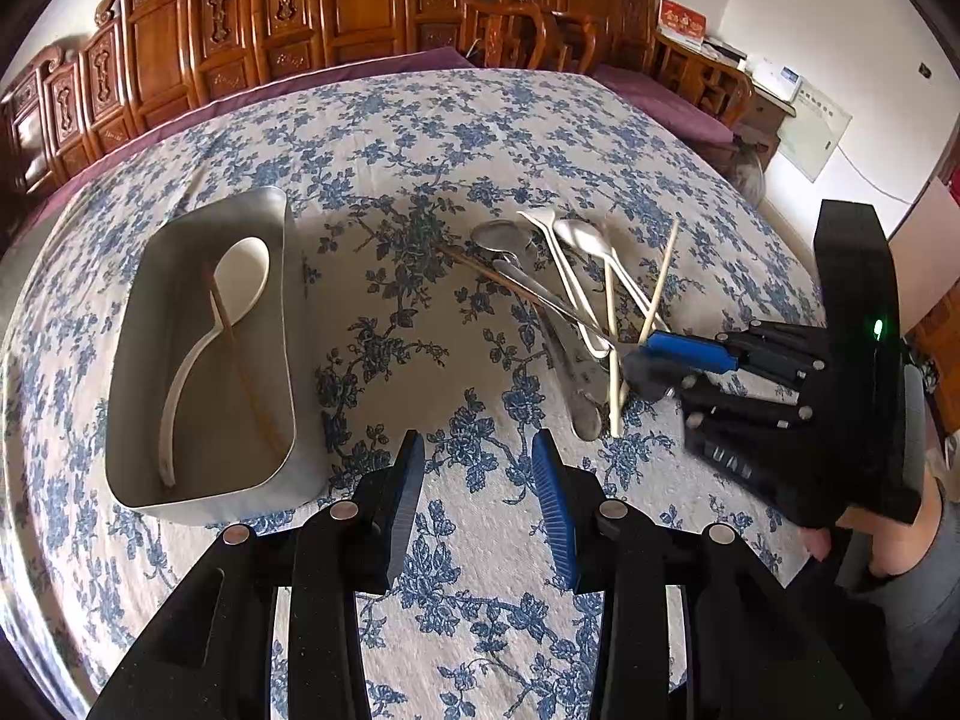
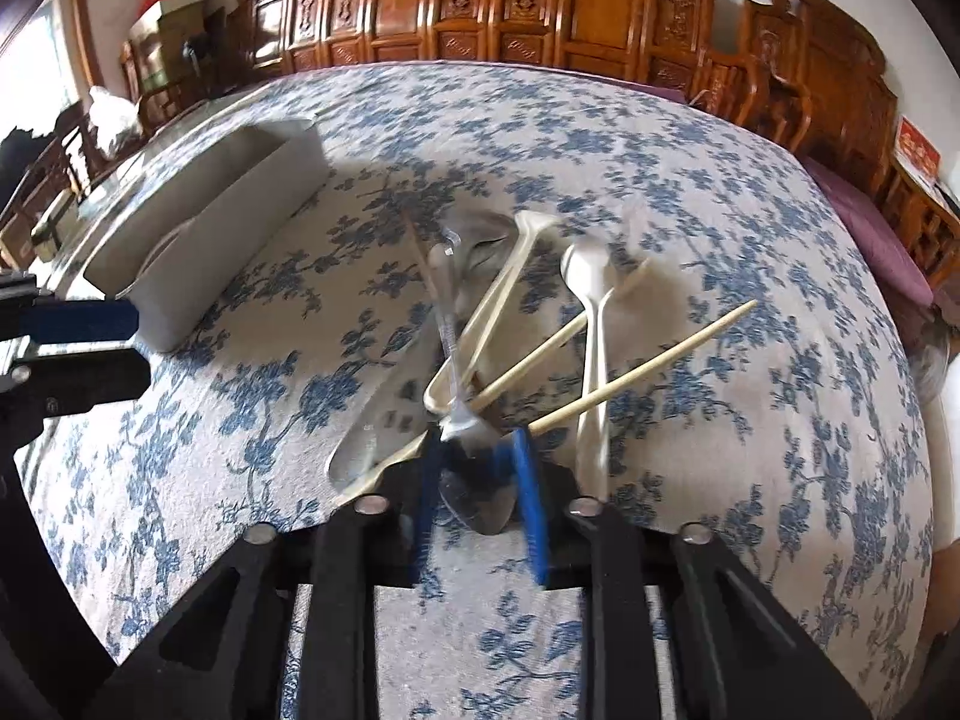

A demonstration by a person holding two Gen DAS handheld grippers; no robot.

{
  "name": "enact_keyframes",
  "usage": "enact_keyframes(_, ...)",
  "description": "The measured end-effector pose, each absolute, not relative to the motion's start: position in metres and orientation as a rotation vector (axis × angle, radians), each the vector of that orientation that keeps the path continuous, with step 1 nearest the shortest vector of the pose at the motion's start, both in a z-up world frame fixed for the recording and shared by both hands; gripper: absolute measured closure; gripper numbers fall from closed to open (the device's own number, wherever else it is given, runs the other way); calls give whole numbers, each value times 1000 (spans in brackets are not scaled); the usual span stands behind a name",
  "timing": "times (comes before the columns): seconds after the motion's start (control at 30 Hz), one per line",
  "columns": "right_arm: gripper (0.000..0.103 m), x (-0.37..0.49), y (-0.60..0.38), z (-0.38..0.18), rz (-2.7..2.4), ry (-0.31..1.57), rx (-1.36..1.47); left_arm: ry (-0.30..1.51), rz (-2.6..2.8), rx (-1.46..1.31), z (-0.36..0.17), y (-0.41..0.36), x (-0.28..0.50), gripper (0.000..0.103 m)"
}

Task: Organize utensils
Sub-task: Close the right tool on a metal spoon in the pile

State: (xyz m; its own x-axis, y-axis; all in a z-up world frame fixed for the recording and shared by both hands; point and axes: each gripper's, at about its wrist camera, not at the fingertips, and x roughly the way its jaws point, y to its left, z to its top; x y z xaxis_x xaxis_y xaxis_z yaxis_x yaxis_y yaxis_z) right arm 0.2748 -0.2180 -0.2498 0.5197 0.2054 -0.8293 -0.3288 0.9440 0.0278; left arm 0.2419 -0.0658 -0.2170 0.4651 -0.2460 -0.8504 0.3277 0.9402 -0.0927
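A metal tray [image 1: 282, 324] on the left holds a white spoon [image 1: 237, 276] and a brown chopstick [image 1: 240, 360]. A pile of utensils lies right of it: a metal ladle-like spoon [image 1: 498, 237], white spoons [image 1: 579, 240], pale chopsticks [image 1: 660, 282]. My left gripper [image 1: 477, 498] is open and empty over the cloth in front of the tray. My right gripper [image 1: 645, 369] reaches into the pile from the right. In the right wrist view it [image 2: 474, 468] is closing around the metal spoon's handle end [image 2: 459, 414], the jaws a little apart; the picture is blurred.
A blue floral cloth [image 1: 420, 150] covers the round table. Carved wooden chairs [image 1: 360, 6] ring the far side. The tray shows at the left in the right wrist view [image 2: 204, 222].
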Motion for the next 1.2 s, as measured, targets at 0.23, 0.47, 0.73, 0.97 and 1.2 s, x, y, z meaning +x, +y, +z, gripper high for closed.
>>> enact_keyframes(0.23,95,278,-234,-248,294,976,-88,1030,-354,100,-215,-69,240,68)
enact_keyframes(0.47,82,280,-238,-251,328,992,-39,1041,-352,105,-218,-70,240,68)
enact_keyframes(0.73,68,288,-232,-264,396,1046,-28,1051,-349,102,-222,-68,241,67)
enact_keyframes(0.97,72,287,-238,-255,445,1026,54,1057,-348,105,-226,-70,241,67)
enact_keyframes(1.2,72,280,-233,-249,457,996,9,1064,-348,110,-231,-75,242,67)
